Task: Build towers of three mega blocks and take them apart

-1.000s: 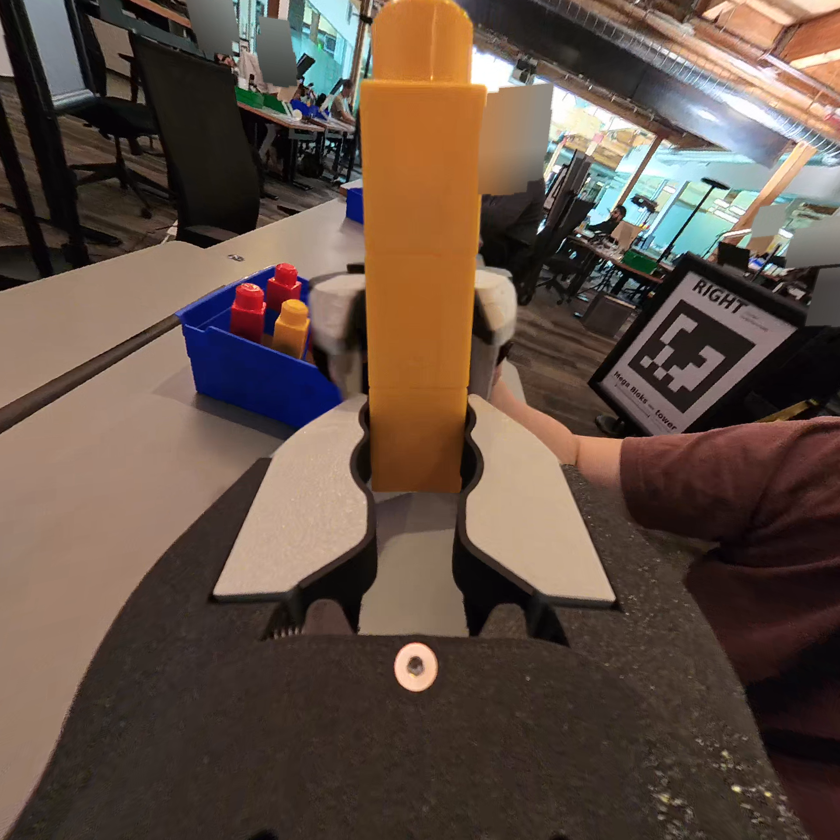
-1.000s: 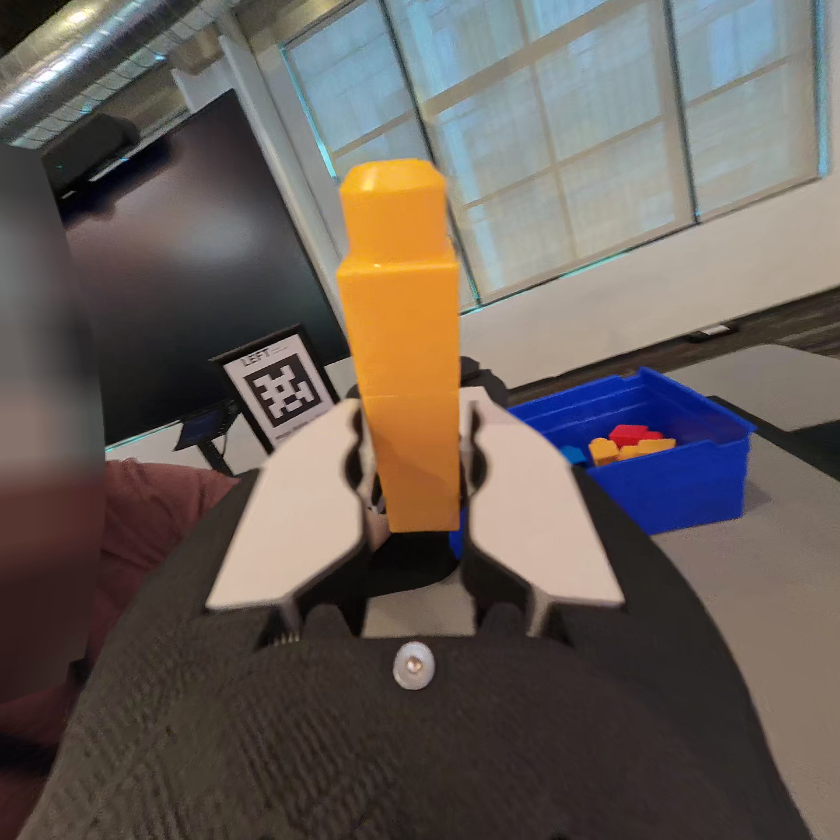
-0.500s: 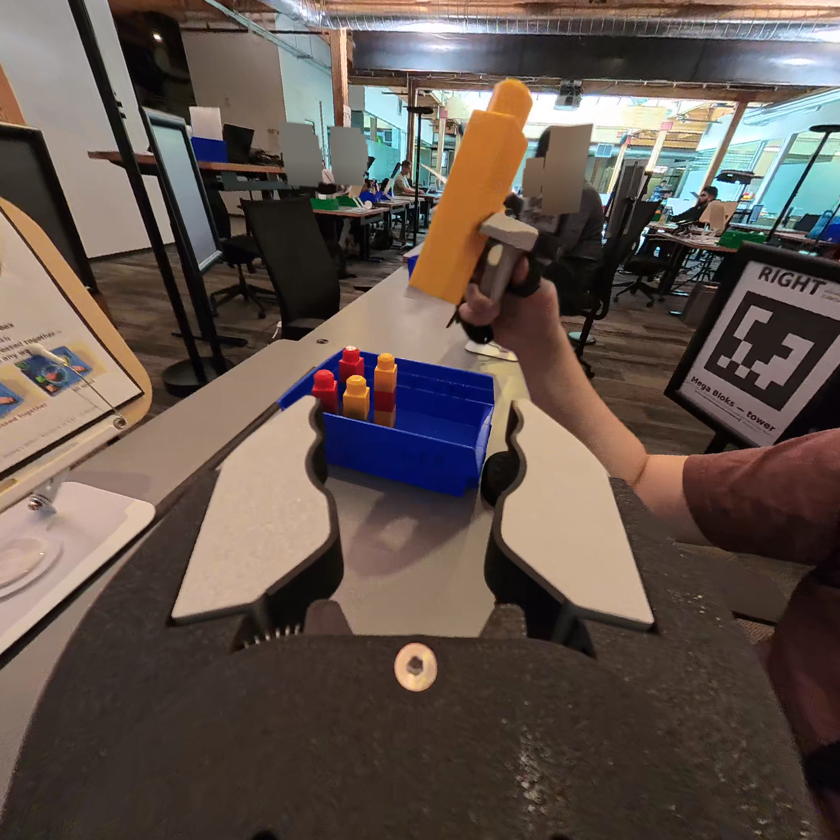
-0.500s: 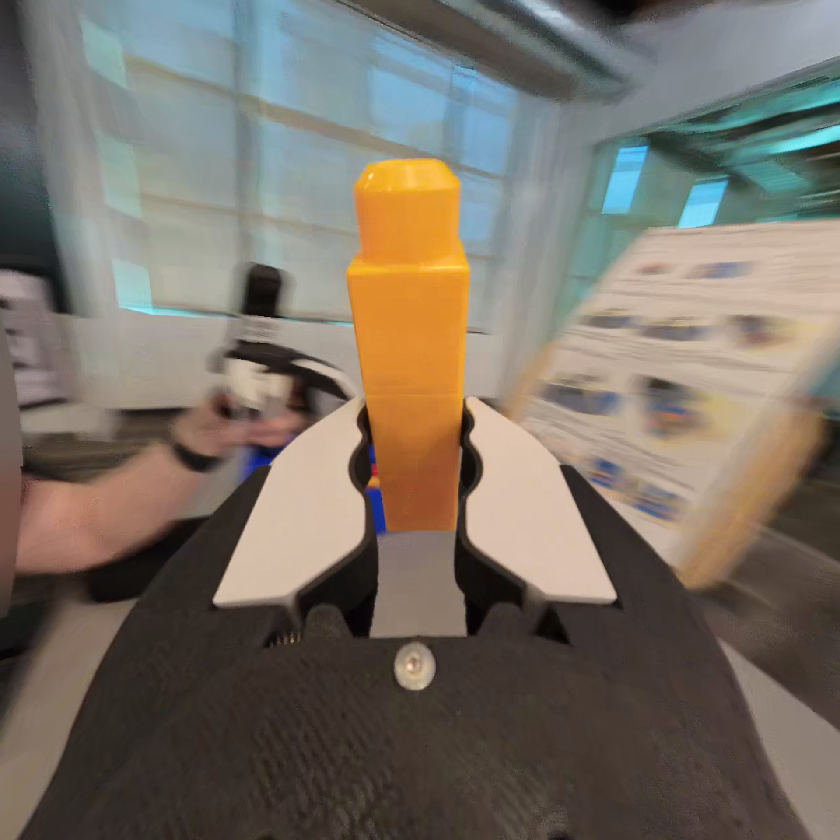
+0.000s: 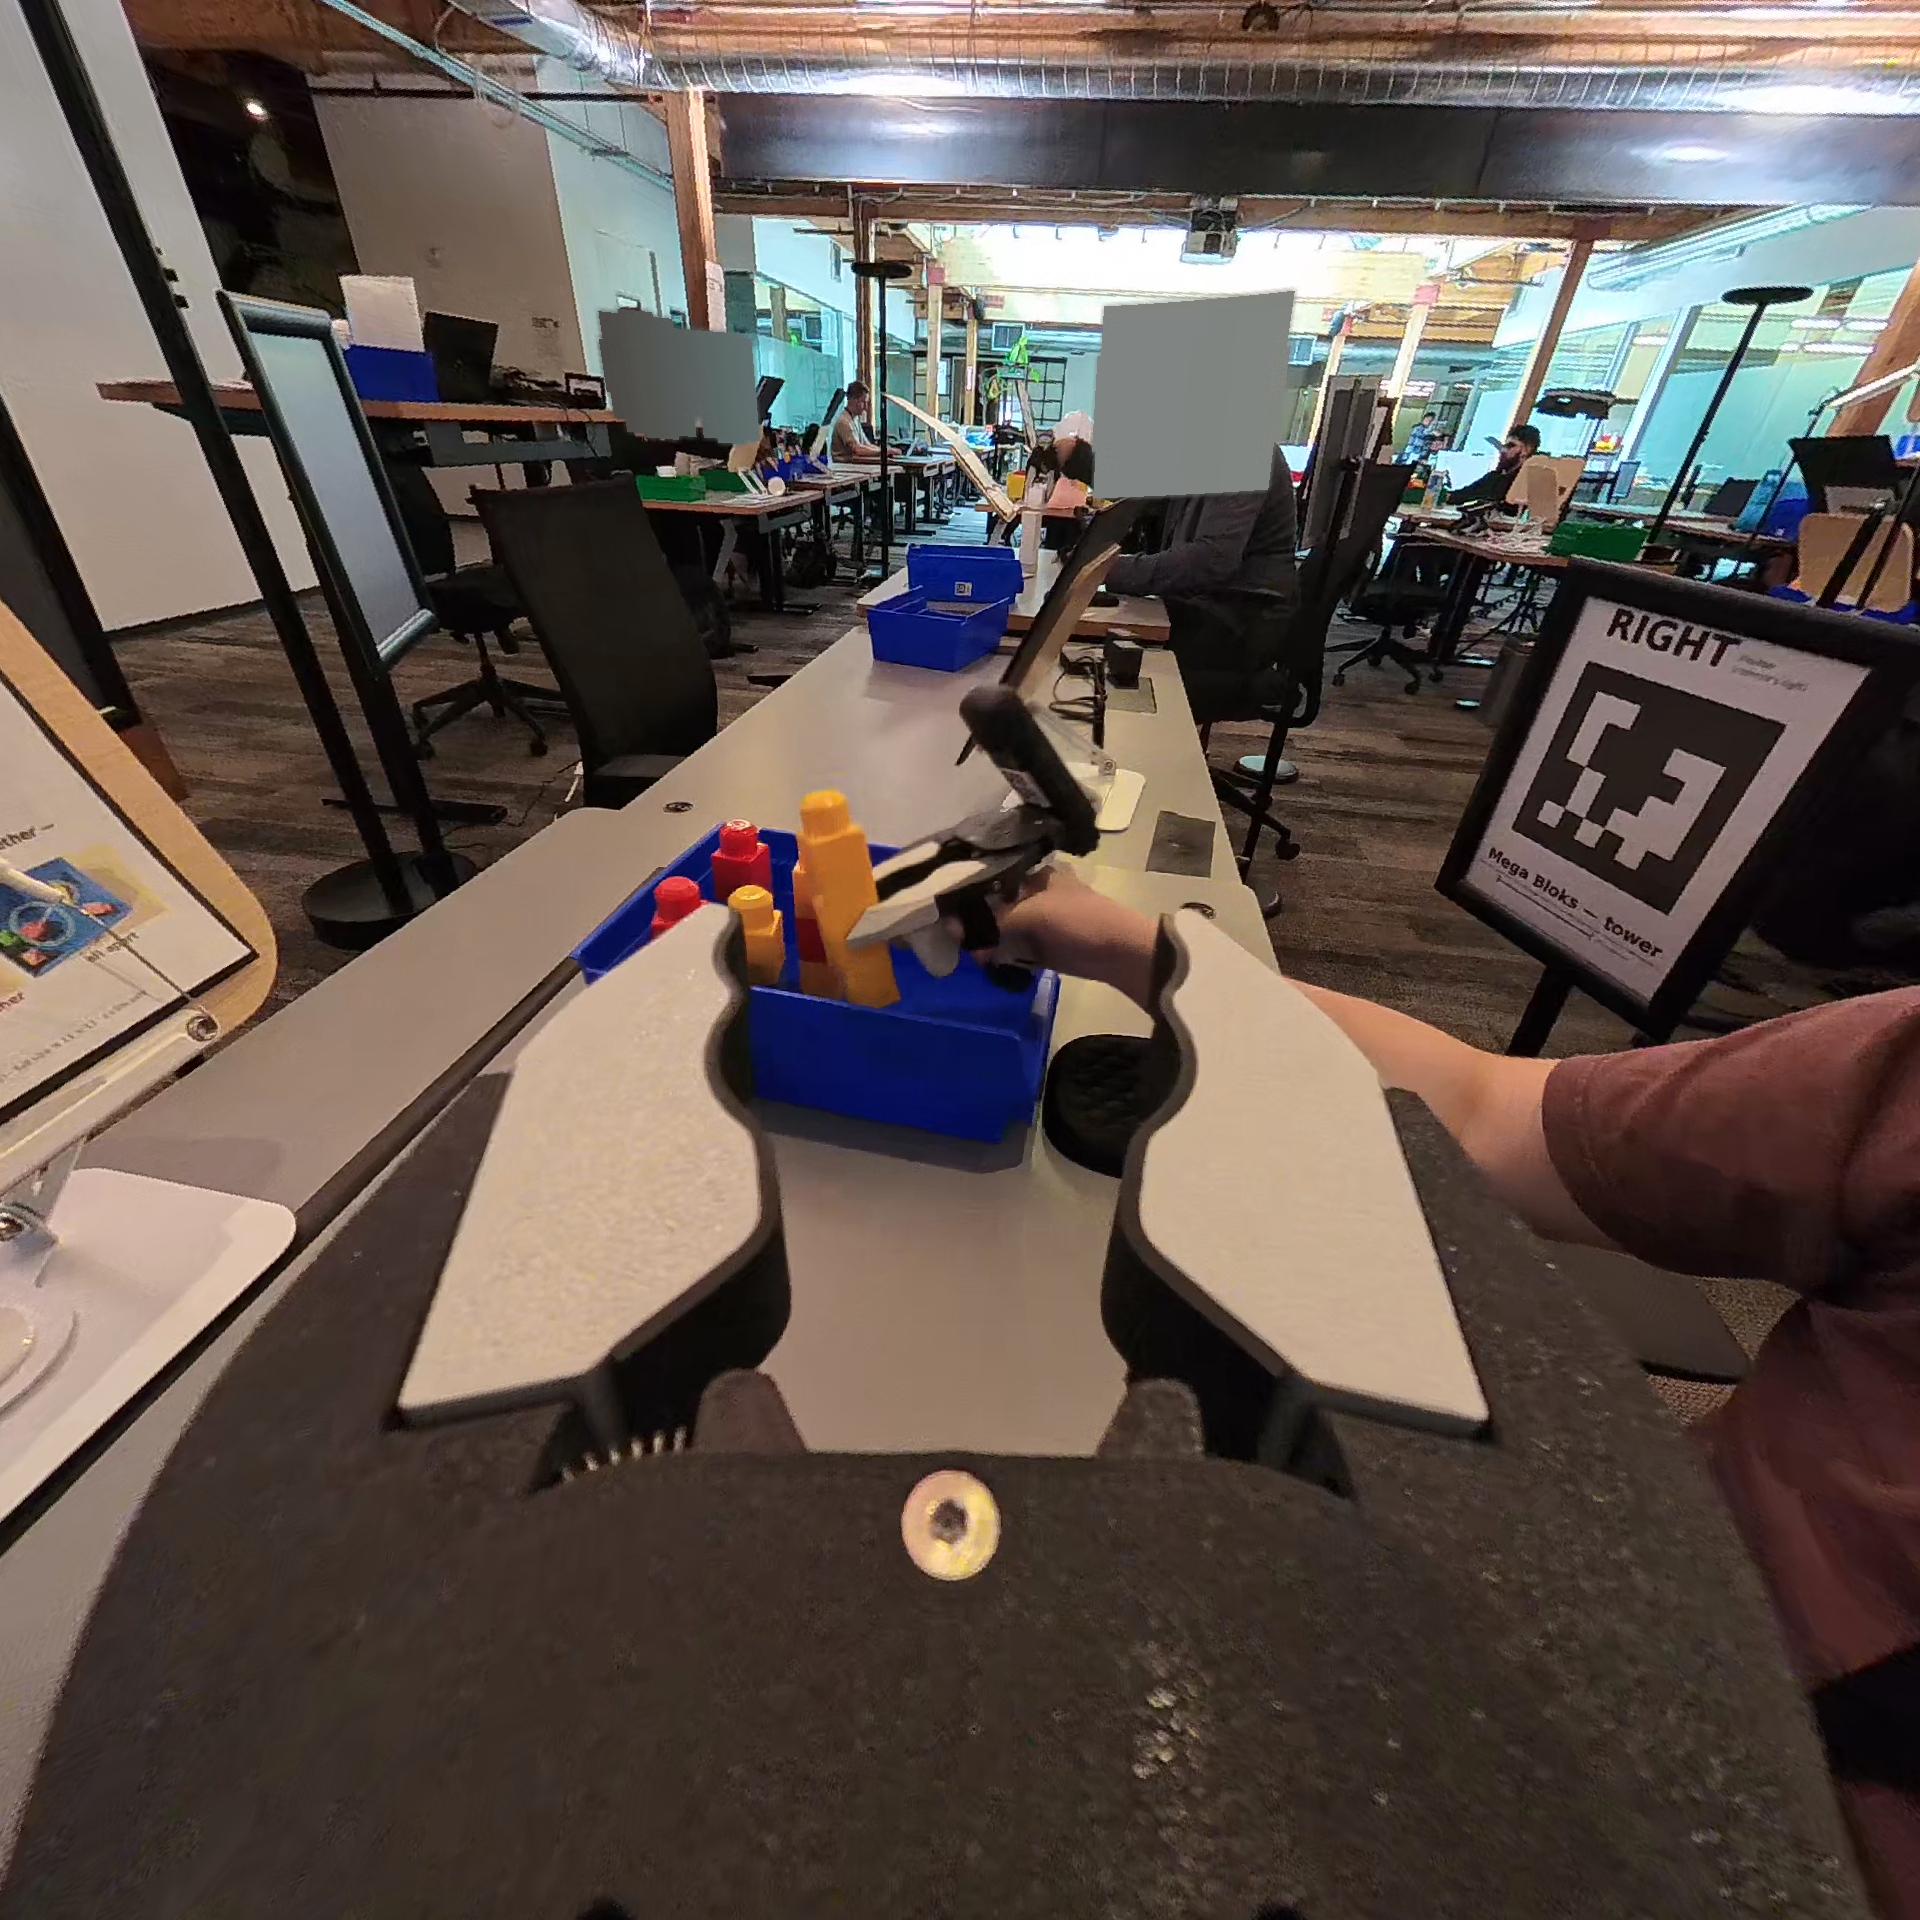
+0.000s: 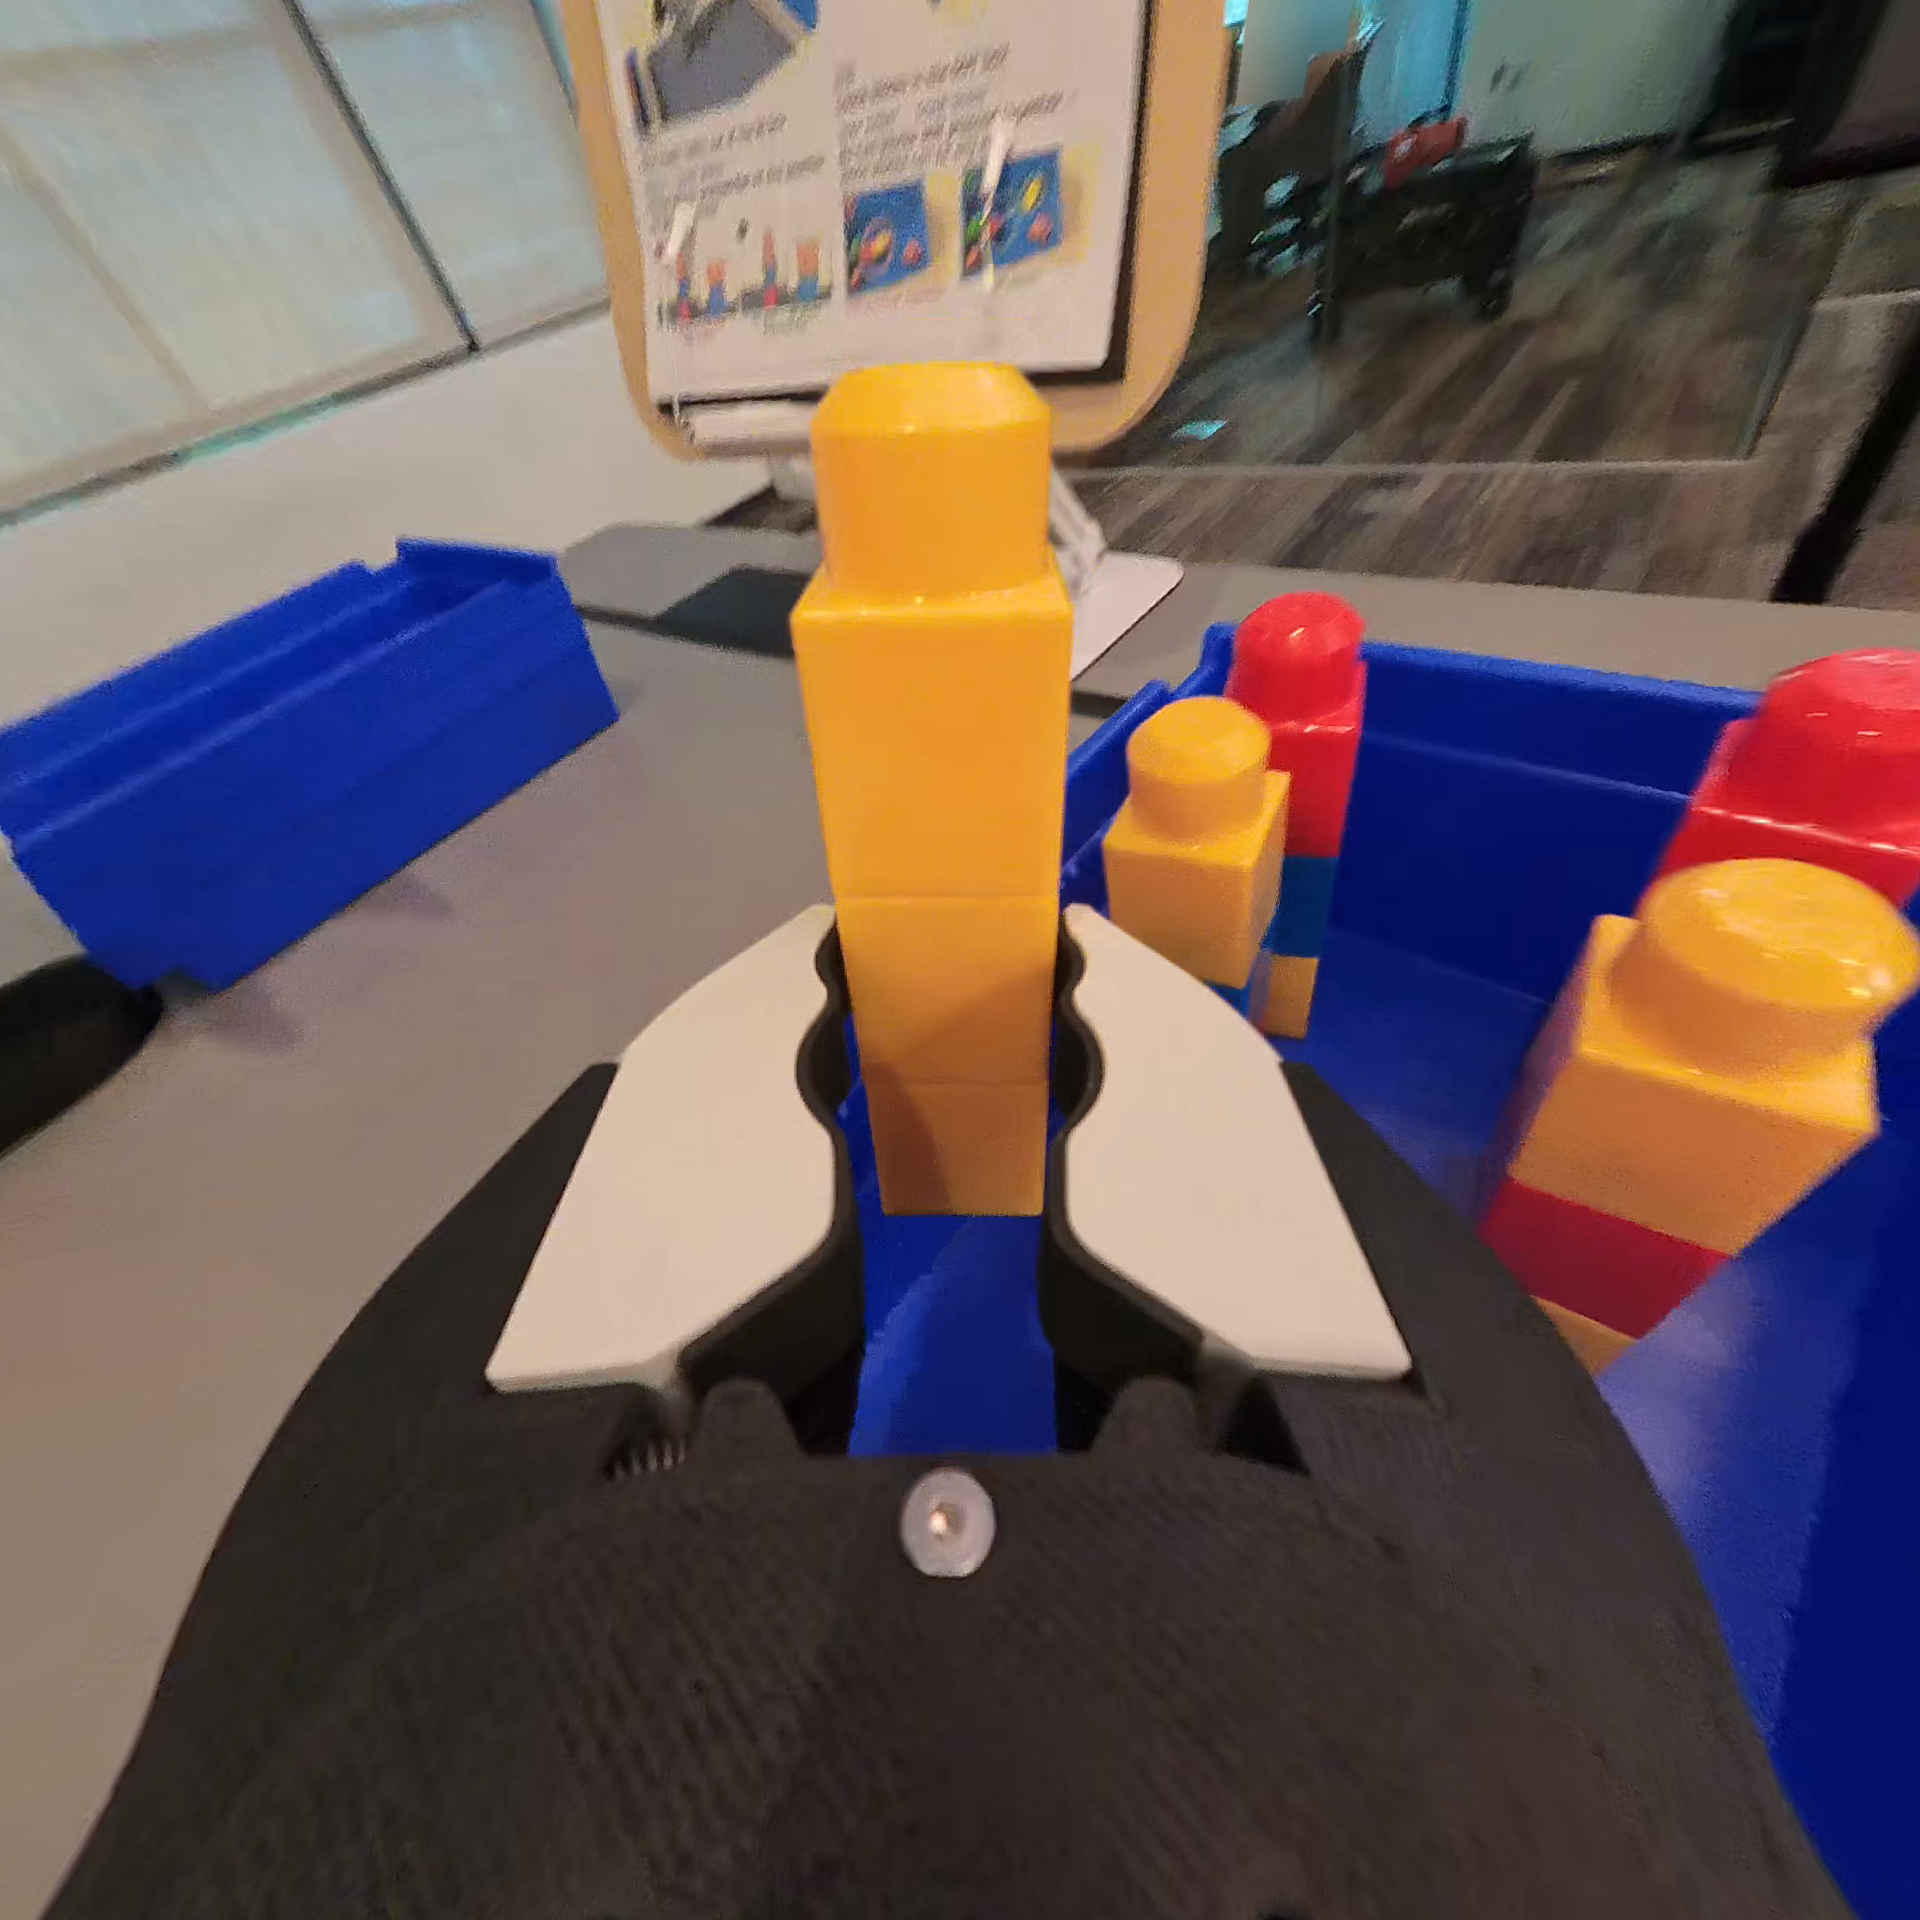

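Note:
My right gripper (image 6: 948,997) is shut on an all-yellow tower of three blocks (image 6: 935,790), gripped low on its sides. It holds the tower upright at the near left corner of the blue bin (image 6: 1558,831). The left wrist view shows the same tower (image 5: 842,904) in the right gripper (image 5: 935,904) over the blue bin (image 5: 894,1049). My left gripper (image 5: 951,997) is open and empty, in front of the bin above the grey table (image 5: 935,1299).
Several mixed red, yellow and blue towers (image 6: 1299,748) stand in the bin. A second blue bin (image 6: 281,748) sits to the left on the table. An instruction board (image 6: 894,187) stands behind. A framed marker sign (image 5: 1662,790) stands at right. The tips of one gripper are about 35 cm away from the tips of the other.
My left gripper let go of the yellow tower and drew back, open. My right gripper kept the tower and swung it down to the blue bin.

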